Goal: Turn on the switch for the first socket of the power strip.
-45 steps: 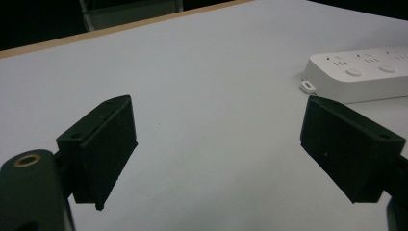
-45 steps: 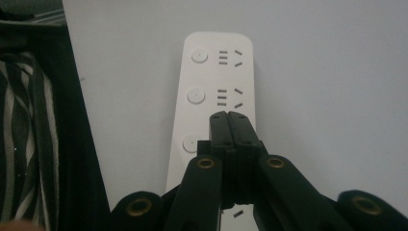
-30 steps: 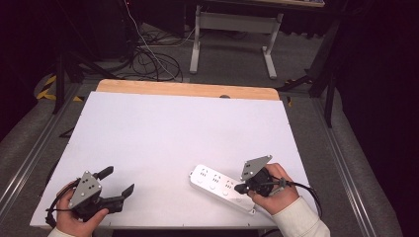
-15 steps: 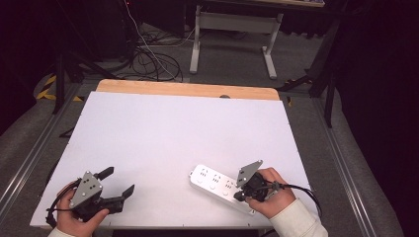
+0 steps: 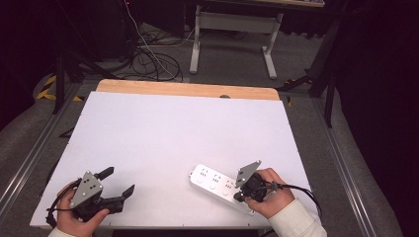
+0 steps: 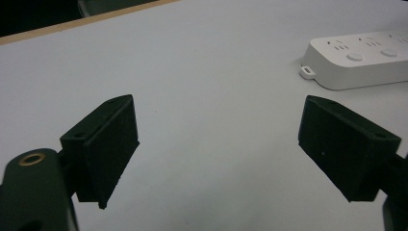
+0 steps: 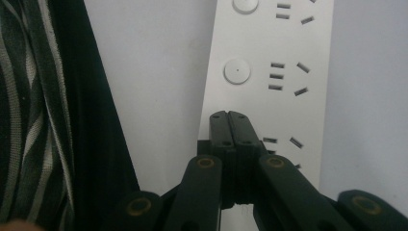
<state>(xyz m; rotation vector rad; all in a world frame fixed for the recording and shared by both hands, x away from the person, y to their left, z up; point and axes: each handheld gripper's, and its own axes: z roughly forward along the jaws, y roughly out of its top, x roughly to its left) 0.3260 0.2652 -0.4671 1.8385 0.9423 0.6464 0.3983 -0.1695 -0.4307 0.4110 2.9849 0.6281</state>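
Nearest the person, at the front edge of the white surface [image 5: 173, 128], both hands hold a tool. The left tool [image 5: 116, 181] sits near the front left corner, well apart from the white power strip [image 5: 217, 183], with its jaws spread wide and nothing between them; in the left gripper view the left tool [image 6: 216, 144] frames bare surface, and the power strip [image 6: 358, 60] lies beyond its far jaw.

The right tool [image 5: 239, 196] is over the near end of the power strip, gripped by the right hand [image 5: 269, 195]. In the right gripper view the right tool [image 7: 234, 115] has its jaws pressed together, their tips lying over the strip's [image 7: 269, 72] top face just short of a round button [image 7: 236, 71]; whether the tips touch the plastic I cannot tell from this angle. A striped sleeve [image 7: 29, 110] fills that view's left edge.

The power strip lies slanted at the front right of the surface, its other end pointing away toward the middle.

Beyond the power strip the surface is bare up to a wooden edge [image 5: 188, 89]. Past that, cables [image 5: 148, 61] lie on the floor beside a white table frame [image 5: 232, 29].
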